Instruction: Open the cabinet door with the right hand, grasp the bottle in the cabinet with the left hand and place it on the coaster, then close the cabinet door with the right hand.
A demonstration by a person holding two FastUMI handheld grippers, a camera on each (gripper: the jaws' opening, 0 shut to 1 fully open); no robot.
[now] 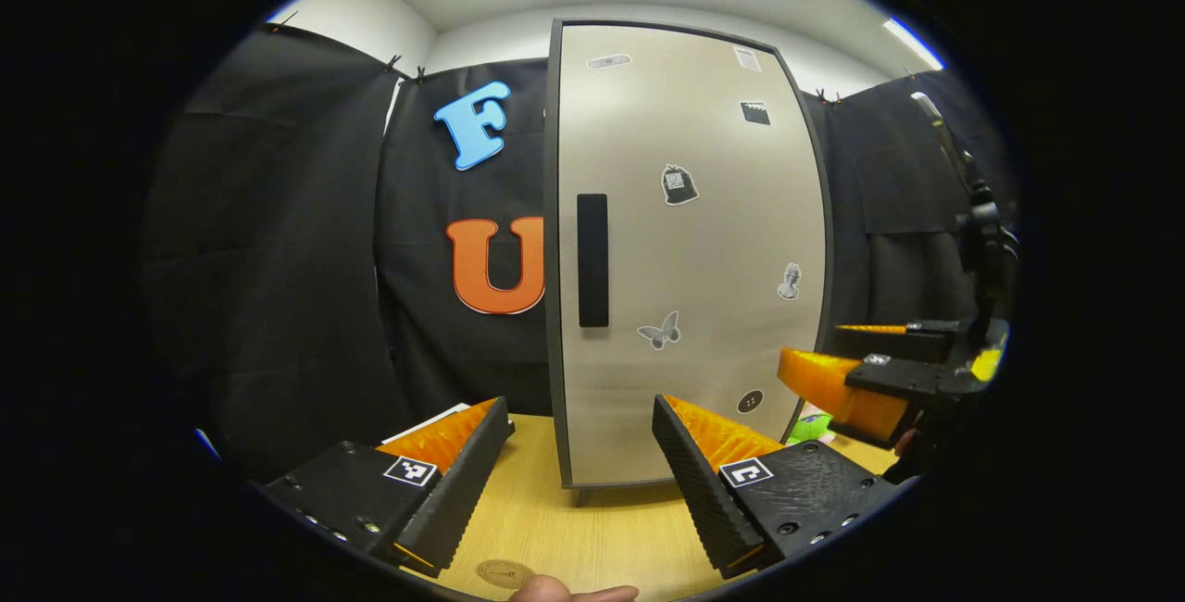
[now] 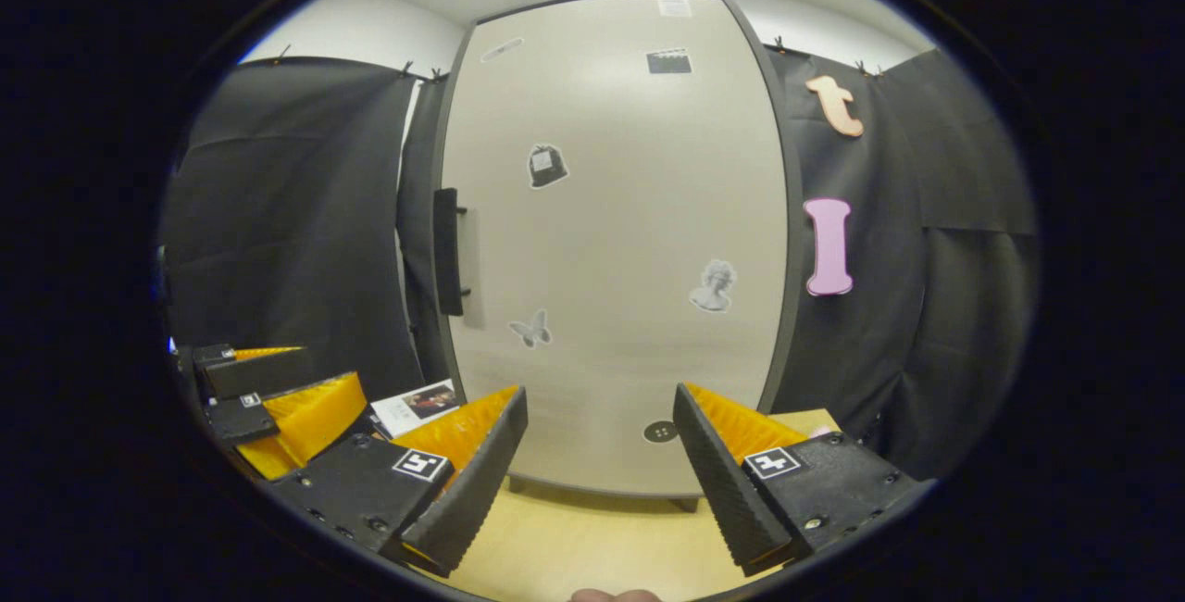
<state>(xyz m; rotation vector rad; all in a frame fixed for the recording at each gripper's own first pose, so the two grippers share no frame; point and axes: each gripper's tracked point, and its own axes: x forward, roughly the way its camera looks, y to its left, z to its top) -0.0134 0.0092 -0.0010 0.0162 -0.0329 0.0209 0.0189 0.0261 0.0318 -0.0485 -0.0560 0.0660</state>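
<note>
Table (image 1: 574, 519) of pale wood bears closed cabinet (image 1: 685, 250).

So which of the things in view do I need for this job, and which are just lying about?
Needed:
cabinet door, shut
door handle
coaster on the table
left tongs, open
right tongs, open

Lying about:
stickers on the door
printed card
green item beside the cabinet

One cabinet door (image 1: 690, 250), one handle (image 1: 592, 259), perhaps seven stickers.
</note>
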